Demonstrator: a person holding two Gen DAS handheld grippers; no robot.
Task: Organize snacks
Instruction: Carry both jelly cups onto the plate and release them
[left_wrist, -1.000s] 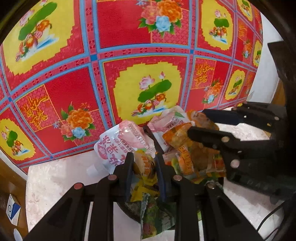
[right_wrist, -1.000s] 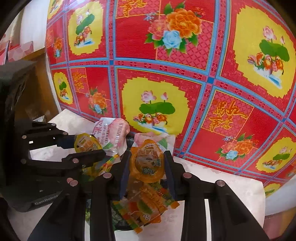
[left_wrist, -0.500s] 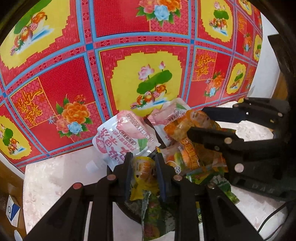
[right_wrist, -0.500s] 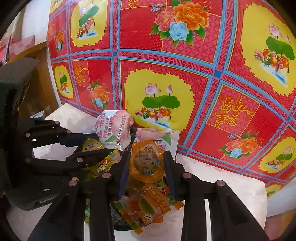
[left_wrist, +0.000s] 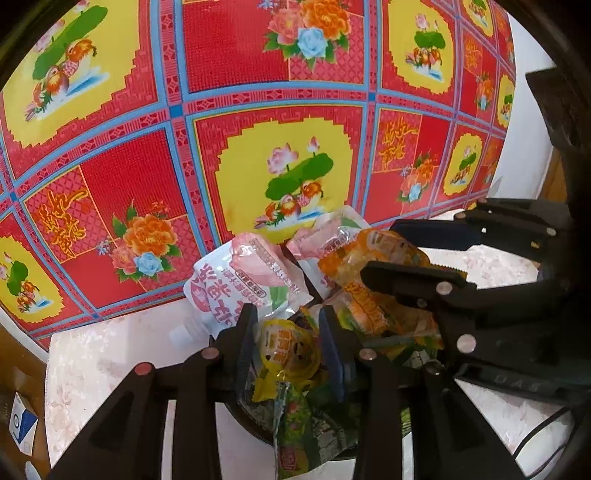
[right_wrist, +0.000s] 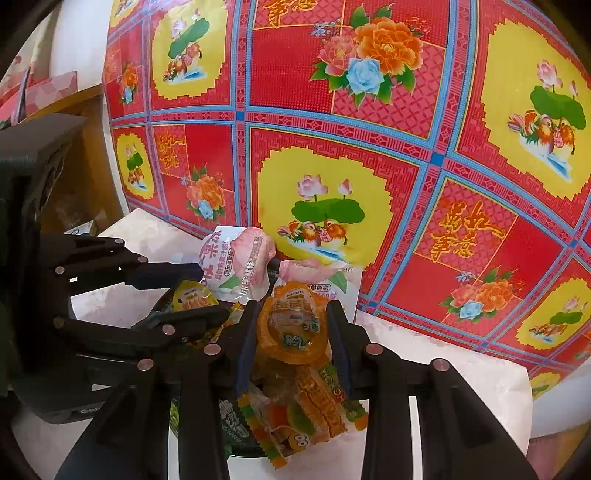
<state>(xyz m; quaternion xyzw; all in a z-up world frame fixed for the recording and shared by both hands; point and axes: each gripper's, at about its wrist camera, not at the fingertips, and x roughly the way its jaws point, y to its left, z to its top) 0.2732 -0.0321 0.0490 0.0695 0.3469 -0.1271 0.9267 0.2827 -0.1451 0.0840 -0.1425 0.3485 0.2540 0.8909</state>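
Observation:
My left gripper (left_wrist: 288, 328) is shut on a yellow jelly cup (left_wrist: 288, 350), held over a dark bowl (left_wrist: 251, 424) heaped with snack packets. My right gripper (right_wrist: 291, 314) is shut on an orange jelly cup (right_wrist: 293, 325) over the same bowl (right_wrist: 236, 448). Each gripper shows in the other's view: the right one (left_wrist: 384, 251) at right, the left one (right_wrist: 210, 295) at left, with the yellow cup (right_wrist: 194, 297) between its fingers. Two pink-and-white pouches (left_wrist: 240, 284) (right_wrist: 236, 258) lean at the bowl's far side.
The bowl stands on a pale marble-patterned top (left_wrist: 92, 369). A red, yellow and blue floral cloth (left_wrist: 277, 110) hangs close behind it. A small blue-and-white box (left_wrist: 22, 432) lies at lower left. Wooden furniture (right_wrist: 85, 155) stands at the left.
Both grippers have drawn back slightly while keeping their jelly cups. The yellow cup sits a little lower between the left fingers. The pile in the bowl looks unchanged.

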